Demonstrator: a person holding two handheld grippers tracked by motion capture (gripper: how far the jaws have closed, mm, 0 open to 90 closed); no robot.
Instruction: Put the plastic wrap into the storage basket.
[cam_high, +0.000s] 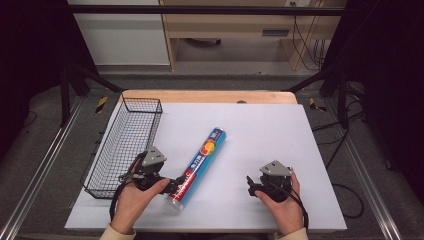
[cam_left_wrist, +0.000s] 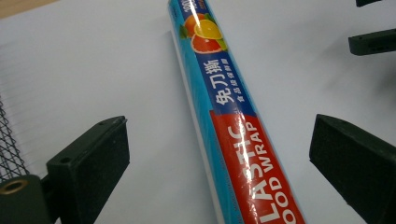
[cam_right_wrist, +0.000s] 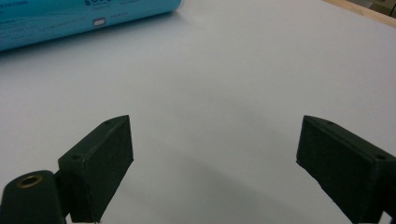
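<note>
**Both tongs wide, roll between the left pair**

Left tongs (cam_left_wrist: 219, 154) gape wide astride the roll's (cam_left_wrist: 233, 140) red end, touching nothing. Right tongs (cam_right_wrist: 215, 158) are equally wide over bare bench (cam_right_wrist: 233, 70), well apart from it. From above, the roll lies diagonally beside a wire basket (cam_high: 125, 145). Its near end is cut off in the left gripper view.

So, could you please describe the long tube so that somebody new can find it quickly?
On the white table, look right of the black wire basket. The tube lies there at a slant, its near end by the left hand-held gripper. It is bright blue with a red band and citrus fruit pictures.
</note>
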